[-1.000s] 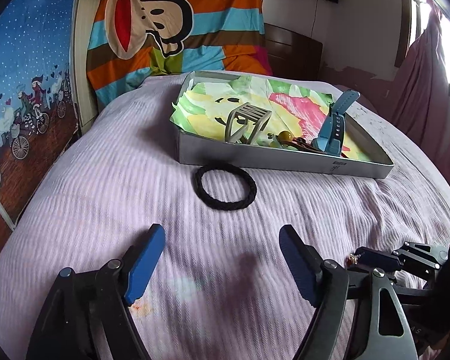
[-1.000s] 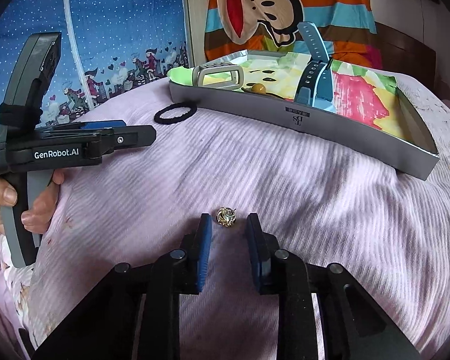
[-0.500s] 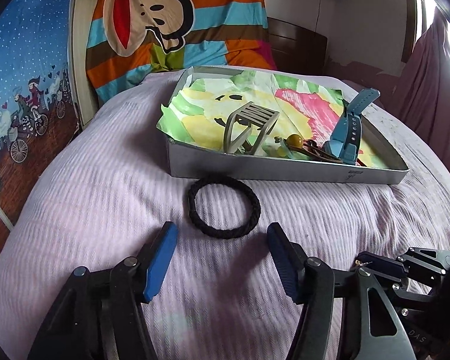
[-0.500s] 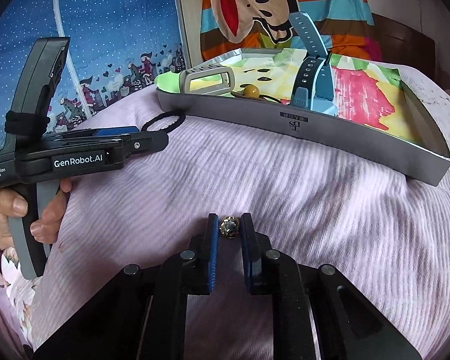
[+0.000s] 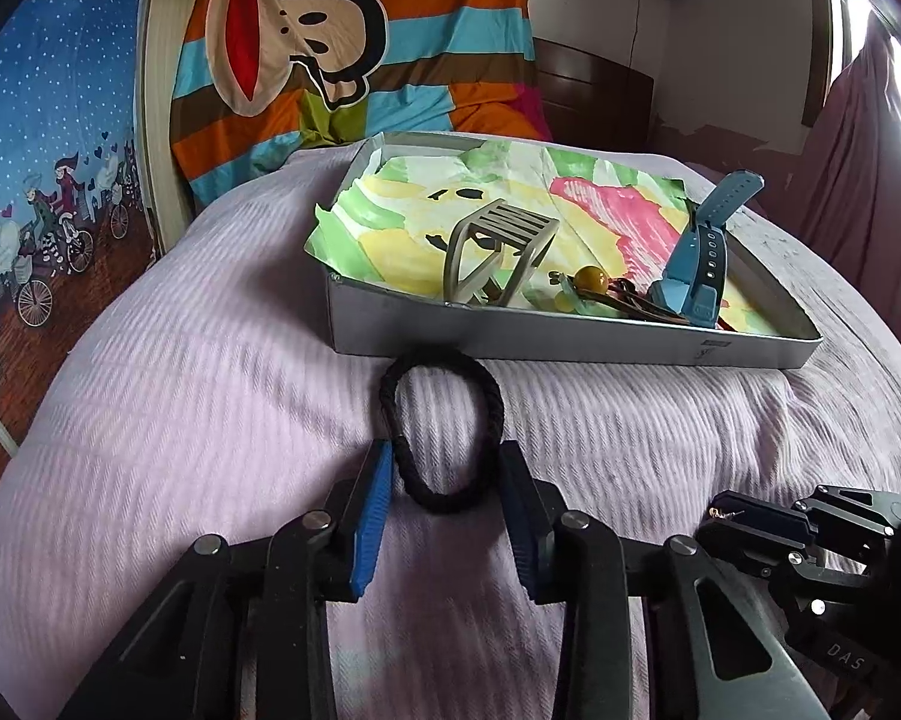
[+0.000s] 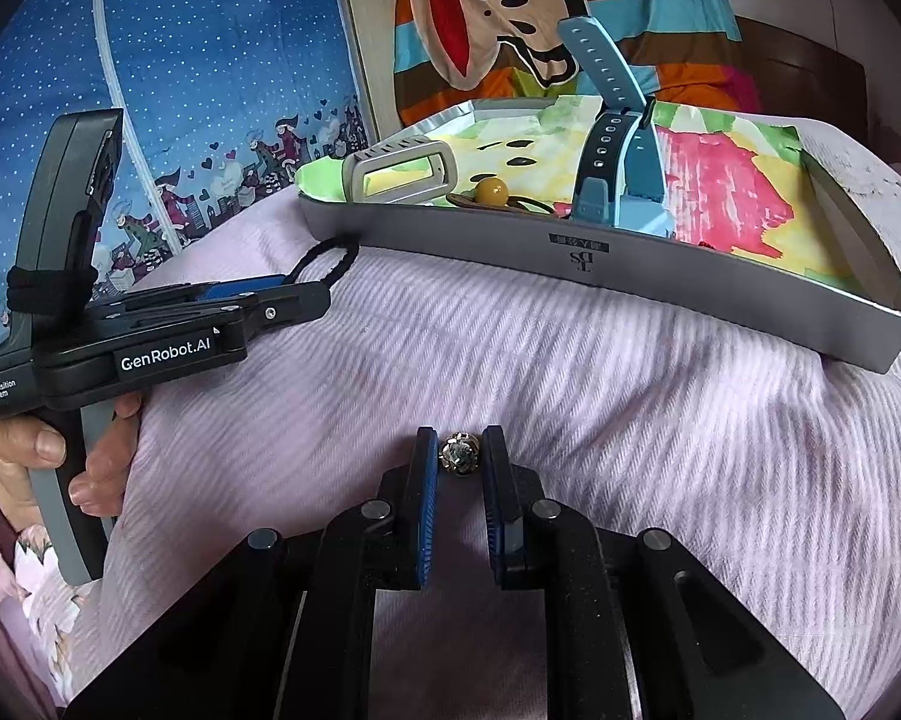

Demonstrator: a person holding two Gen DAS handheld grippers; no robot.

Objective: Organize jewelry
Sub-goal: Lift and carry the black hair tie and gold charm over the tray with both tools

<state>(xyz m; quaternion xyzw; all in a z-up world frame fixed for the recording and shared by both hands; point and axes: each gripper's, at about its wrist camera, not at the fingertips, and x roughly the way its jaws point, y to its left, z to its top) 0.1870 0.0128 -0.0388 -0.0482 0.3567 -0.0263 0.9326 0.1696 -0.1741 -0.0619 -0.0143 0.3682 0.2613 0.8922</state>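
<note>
A black braided hair band (image 5: 441,429) lies on the lilac bedspread just in front of the grey tray (image 5: 570,345). My left gripper (image 5: 444,474) is closed on it, and the band is squeezed into an oval between the blue pads. My right gripper (image 6: 459,456) is shut on a small gold and silver ring (image 6: 460,454), held at the fingertips just above the bedspread. The tray (image 6: 600,264) holds a grey watch band (image 5: 498,249), a blue watch strap (image 5: 699,261) and an amber bead piece (image 5: 588,282).
The right gripper's tips (image 5: 750,522) show at the lower right of the left wrist view. The left gripper body and the hand holding it (image 6: 150,336) fill the left of the right wrist view. A striped monkey-print pillow (image 5: 342,60) and a headboard stand behind the tray.
My left gripper moved forward around the black band and closed, squashing it from round to oval. My right gripper closed on the ring and lifted it slightly.
</note>
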